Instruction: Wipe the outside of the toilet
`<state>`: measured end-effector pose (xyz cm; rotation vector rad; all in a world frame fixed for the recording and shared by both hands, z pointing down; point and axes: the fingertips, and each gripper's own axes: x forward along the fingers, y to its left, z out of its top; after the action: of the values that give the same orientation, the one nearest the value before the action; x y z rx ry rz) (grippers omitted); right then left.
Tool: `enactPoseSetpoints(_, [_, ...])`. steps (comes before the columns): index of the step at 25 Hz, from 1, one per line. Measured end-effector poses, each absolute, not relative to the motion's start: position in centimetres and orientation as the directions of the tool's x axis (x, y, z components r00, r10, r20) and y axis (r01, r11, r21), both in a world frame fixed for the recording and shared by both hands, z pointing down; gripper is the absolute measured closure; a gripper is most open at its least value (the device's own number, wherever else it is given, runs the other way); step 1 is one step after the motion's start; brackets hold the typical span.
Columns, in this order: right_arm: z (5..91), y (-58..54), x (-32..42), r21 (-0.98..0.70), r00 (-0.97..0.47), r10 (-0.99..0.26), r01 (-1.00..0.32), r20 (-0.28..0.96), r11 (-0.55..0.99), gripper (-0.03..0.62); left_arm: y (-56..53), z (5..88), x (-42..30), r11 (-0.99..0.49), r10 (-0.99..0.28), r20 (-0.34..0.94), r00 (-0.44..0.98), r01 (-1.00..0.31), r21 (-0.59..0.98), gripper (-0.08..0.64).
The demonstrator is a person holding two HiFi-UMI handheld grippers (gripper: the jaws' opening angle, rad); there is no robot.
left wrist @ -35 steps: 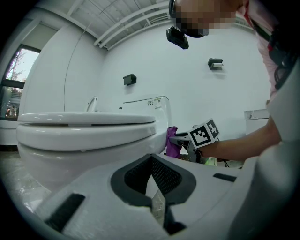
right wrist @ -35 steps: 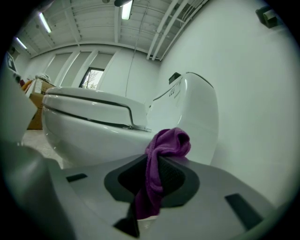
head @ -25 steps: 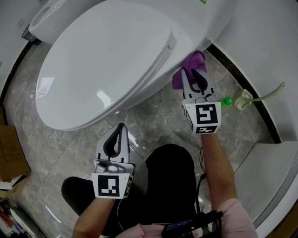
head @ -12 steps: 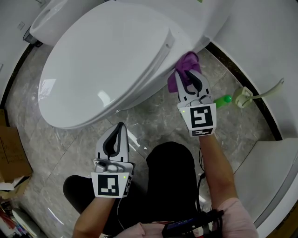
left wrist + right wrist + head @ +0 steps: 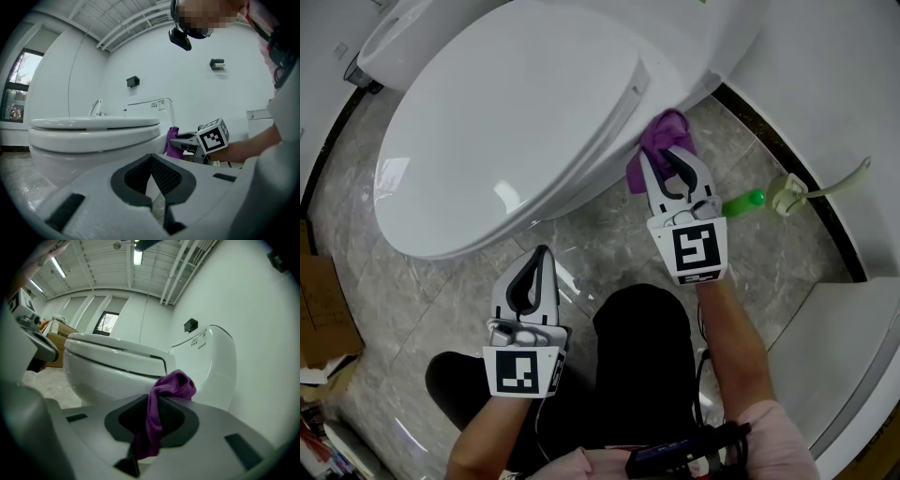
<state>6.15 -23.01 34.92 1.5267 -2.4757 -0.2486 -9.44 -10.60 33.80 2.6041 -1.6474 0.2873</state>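
Overhead, we hold a purple cloth point(image 5: 664, 131) pinched between the closed jaws of our right gripper point(image 5: 667, 159), with the cloth up against the lower outside of the white toilet point(image 5: 516, 112), just under the rim of its shut lid and toward the back. Our left gripper point(image 5: 542, 258) hangs low over the marble floor point(image 5: 609, 234) near the bowl, its jaws drawn together on nothing, well apart from the cloth.

White toilet point(image 5: 516, 122): glossy, lid shut, fills upper left and centre of the head view. Crumpled purple cloth point(image 5: 664, 131): upper centre-right, touching the bowl's side under the lid's rear end, pinched in the right gripper point(image 5: 671, 161).
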Motion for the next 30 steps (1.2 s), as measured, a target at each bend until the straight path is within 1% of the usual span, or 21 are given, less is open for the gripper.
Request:
enactPoseSetpoints(9, [34.9, -21.9, 4.8, 0.257, -0.456, -0.885, -0.848, 0.095, 0.464, 0.525, -10.2, 33.9, -10.3, -0.417, -0.898, 0.179, 0.401, -0.907, -0.057, 0.554])
enactPoseSetpoints(14, [35.0, -21.5, 4.0, 0.255, -0.455, -0.882, -0.844, 0.123, 0.471, 0.526, -10.1, 33.9, -10.9, -0.408, -0.902, 0.177, 0.393, -0.911, -0.059, 0.554])
enactPoseSetpoints(20, [35.0, -21.1, 3.6, 0.248, -0.456, -0.881, -0.845, 0.128, 0.474, 0.526, -10.1, 33.7, -11.9, -0.383, -0.914, 0.168, 0.37, -0.922, -0.056, 0.554])
enactPoseSetpoints(24, [34.8, -20.9, 2.9, 0.254, -0.472, -0.875, -0.838, 0.102, 0.482, 0.526, -10.0, 33.8, -12.1, -0.38, -0.914, 0.174, 0.366, -0.923, -0.055, 0.554])
enactPoseSetpoints(30, [34.9, -20.2, 2.3, 0.249, -0.477, -0.867, -0.831, 0.141, 0.498, 0.526, -9.9, 32.5, -12.2, -0.362, -0.924, 0.148, 0.353, -0.931, -0.043, 0.554])
